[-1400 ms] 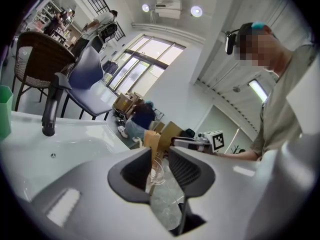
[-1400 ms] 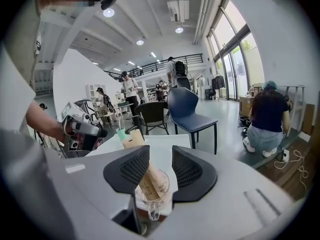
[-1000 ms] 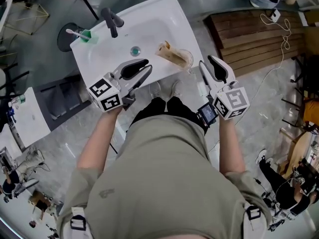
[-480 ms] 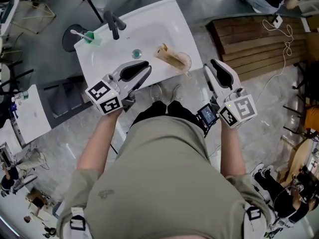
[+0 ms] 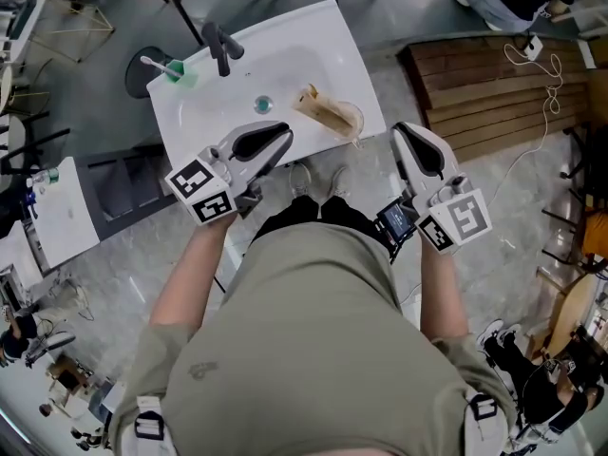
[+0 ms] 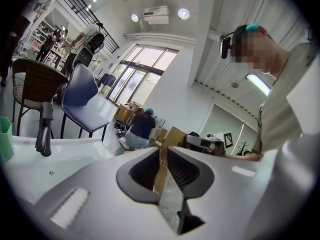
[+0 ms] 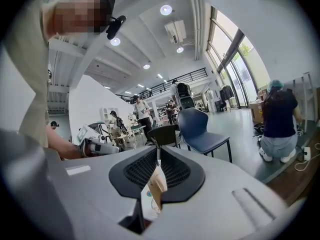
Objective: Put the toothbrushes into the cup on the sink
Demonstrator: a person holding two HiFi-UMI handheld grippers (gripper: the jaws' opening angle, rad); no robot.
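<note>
1. The right claw [image 5: 399,133] is hovering just off the sink's [image 5: 304,36] front right corner. Its jaws have just been closing and are sitting together, gripping nothing. The glass cup [image 5: 348,117] holding the brown toothbrush pack [image 5: 318,105] is standing near, to its left.
2. The left claw [image 5: 285,137] is hanging over the sink's front rim, jaws together and empty, with the cup to its right.
3. Through each claw's slit only a sliver of the pack is showing, and single brushes are proving hard to make out.
4. A green cup [image 5: 173,69] is holding a white toothbrush [image 5: 150,62] near the faucet [image 5: 220,46].
5. A blue chair [image 6: 82,99], wooden planking [image 5: 475,74] and a crouching person [image 6: 140,129] are occupying the grey-floored room.
</note>
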